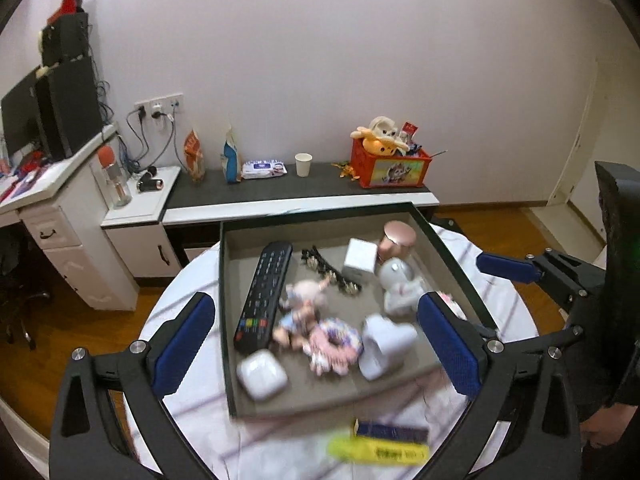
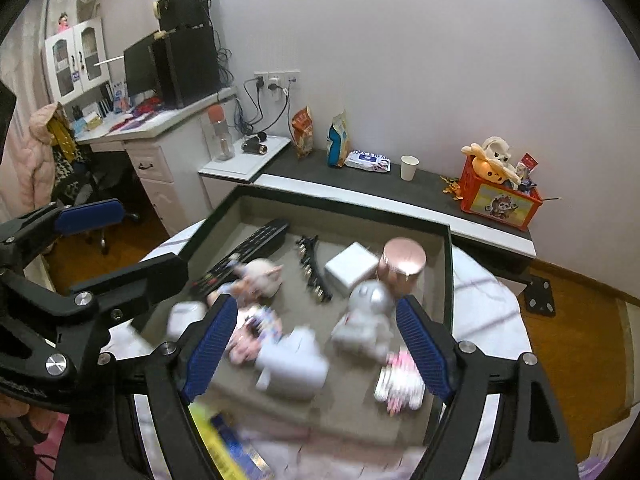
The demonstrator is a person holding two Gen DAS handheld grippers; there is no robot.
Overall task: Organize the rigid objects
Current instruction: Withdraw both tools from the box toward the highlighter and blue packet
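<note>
The things we have to sort mostly lie together in the shallow dark-rimmed tray with a grey felt floor, which sits on the round table under a pale striped cloth. What is left outside it, as far as we can tell, is a flat yellow-and-blue box, blurred, on the cloth just in front of the tray's near wall, and a small pink-and-white packet near the tray's near right corner; whether that packet is in or over the rim we cannot tell. The box's long axis runs across us, roughly parallel to the near wall. It lies below and slightly right of the left gripper, and at the lower left of the right gripper, close under its left finger. Both grippers hang over the tray's near half with their blue-padded fingers spread wide and nothing between them. We judge the box about equally near either hand; reaching it means pulling back and down toward us, away from the long black remote control on the tray's left side.
</note>
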